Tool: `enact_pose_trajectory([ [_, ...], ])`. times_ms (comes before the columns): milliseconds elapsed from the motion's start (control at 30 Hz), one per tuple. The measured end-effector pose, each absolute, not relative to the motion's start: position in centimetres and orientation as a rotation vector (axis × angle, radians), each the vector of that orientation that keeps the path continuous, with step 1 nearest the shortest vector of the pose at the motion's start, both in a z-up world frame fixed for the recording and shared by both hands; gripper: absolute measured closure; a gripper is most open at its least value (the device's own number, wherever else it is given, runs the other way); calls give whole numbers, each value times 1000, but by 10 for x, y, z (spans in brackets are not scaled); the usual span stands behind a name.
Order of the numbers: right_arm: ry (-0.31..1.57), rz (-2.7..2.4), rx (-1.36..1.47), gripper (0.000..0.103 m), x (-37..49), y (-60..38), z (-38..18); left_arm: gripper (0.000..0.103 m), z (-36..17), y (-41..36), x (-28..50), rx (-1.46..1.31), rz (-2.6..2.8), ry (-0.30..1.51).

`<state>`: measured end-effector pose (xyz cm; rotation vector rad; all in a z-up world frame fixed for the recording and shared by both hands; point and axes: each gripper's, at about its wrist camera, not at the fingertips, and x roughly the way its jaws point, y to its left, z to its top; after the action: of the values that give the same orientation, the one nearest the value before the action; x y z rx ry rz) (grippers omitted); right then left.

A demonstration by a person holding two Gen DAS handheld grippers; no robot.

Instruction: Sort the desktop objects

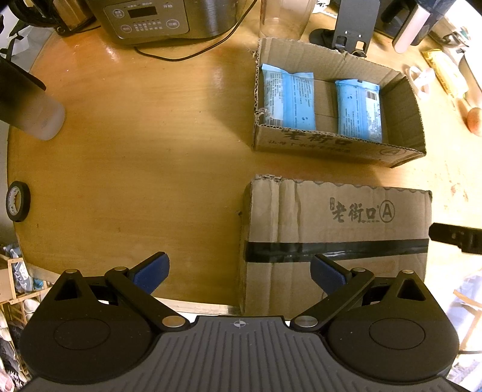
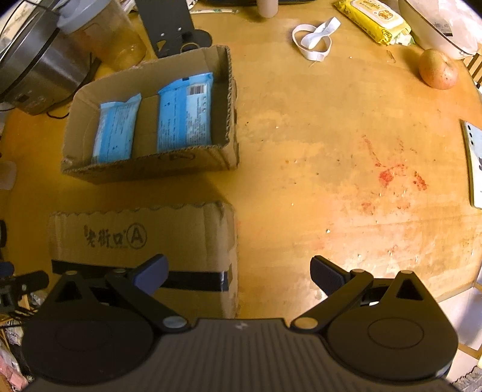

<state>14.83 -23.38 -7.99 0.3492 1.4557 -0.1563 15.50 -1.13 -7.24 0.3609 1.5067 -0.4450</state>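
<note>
An open cardboard box [image 1: 403,87] stands on the round wooden table, with two blue packets [image 1: 287,96] [image 1: 358,110] lying in it; it also shows in the right wrist view [image 2: 150,169] with the packets [image 2: 116,131] [image 2: 185,116]. A closed cardboard box with black tape [image 1: 337,229] [image 2: 141,229] stands in front of it. My left gripper [image 1: 239,273] is open and empty above the table's near edge, left of the closed box's middle. My right gripper [image 2: 239,274] is open and empty by that box's right end.
A roll of black tape [image 1: 17,200] lies at the left edge, a frosted bottle [image 1: 33,111] and a rice cooker [image 1: 168,18] stand behind. A white band [image 2: 314,37], a yellow wipes pack [image 2: 373,19], an onion [image 2: 438,69] and a phone [image 2: 474,162] lie right.
</note>
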Motion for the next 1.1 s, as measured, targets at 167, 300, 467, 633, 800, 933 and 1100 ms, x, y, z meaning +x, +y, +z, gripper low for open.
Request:
enact_pose_trajectory([
  [167, 1459, -142, 350, 0, 143, -228, -79, 0, -72, -10, 155, 354, -440, 1505],
  [300, 1459, -136, 356, 0, 140, -227, -80, 0, -71, -10, 155, 342, -430, 1502],
  [467, 1458, -140, 365, 0, 139, -227, -81, 0, -70, -9, 154, 337, -428, 1499],
  [633, 1459, -141, 369, 0, 138, -226, -82, 0, -70, -8, 155, 316, -416, 1499],
  [800, 1458, -137, 380, 0, 137, -226, -84, 0, -72, -7, 155, 297, -418, 1499],
  [933, 1451, -121, 406, 0, 137, -229, -88, 0, -74, -2, 158, 256, -431, 1498],
  [1100, 1427, -74, 487, 0, 136, -239, -97, 0, -82, 9, 164, 180, -470, 1508],
])
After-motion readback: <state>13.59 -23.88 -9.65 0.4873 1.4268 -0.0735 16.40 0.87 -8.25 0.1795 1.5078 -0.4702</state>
